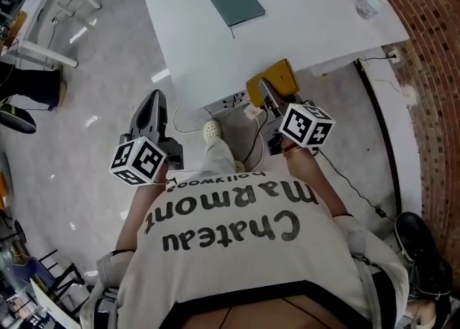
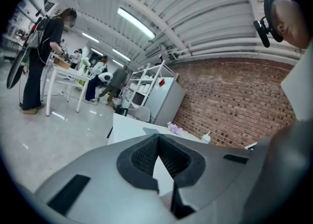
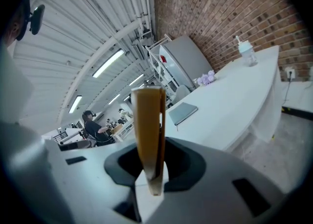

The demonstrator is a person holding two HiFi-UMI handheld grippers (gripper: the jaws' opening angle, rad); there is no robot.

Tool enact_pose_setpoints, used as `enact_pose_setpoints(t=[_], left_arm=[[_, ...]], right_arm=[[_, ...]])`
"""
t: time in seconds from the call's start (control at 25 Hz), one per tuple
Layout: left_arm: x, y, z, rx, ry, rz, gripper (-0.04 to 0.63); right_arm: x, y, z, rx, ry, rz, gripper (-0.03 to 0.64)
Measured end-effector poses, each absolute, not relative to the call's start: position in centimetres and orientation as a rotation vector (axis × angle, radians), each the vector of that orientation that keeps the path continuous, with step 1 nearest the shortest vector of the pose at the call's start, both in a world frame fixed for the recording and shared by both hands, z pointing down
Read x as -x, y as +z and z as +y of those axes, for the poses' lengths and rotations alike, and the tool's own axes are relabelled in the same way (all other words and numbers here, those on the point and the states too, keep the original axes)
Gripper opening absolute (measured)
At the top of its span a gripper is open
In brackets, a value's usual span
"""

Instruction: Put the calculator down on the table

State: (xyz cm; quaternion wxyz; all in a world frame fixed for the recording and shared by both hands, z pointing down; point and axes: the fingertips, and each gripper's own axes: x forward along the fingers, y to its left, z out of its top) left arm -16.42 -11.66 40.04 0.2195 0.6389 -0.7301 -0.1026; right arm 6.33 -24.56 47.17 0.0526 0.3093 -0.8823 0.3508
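**Head view.** The left gripper [image 1: 153, 98] points out over the grey floor [image 1: 93, 69], just off the near edge of the white table [image 1: 316, 26]. Its 2 fingers are pressed together. The right gripper [image 1: 266, 87] holds a flat yellow calculator [image 1: 282, 75]. The calculator sticks out past those fingertips, right at the near edge of the table. I cannot tell if it touches the table. Farther out past the right fingers, a teal notebook [image 1: 234, 1] lies flat on the table. Well off to the right of them, a clear plastic bottle [image 1: 369, 6] stands on the table, close to the red brick wall [image 1: 431, 54].

**Left gripper view.** The 2 dark fingers [image 2: 139, 157] meet at their tips. Nothing is between them. The white table shows just past the tips. Far off to the left of the fingers, a person [image 2: 41, 61] stands at another table.

**Right gripper view.** The 2 fingers [image 3: 187, 164] squeeze the calculator. It stands on its thin edge between them and reaches high above the tips. The table lies past the fingers and to their right. The notebook is on it, and the bottle is farther along, by the brick wall.
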Motion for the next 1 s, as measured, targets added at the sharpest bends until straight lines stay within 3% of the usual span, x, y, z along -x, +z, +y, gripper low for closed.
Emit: enact_pose_setpoints(t=[0.28,1.0], left_arm=[[20.6,39.8,-16.9,-1.739,-0.394,-1.942,0.000],[31.9,38.2,-27.5,-1.912,-0.286,-1.938,0.000]], right_arm=[[-2.8,48.3,-29.0,-0.993,1.033,-2.630,0.091],[9.6,53.2,-35.0,-0.927,0.938,-2.550,0.091]])
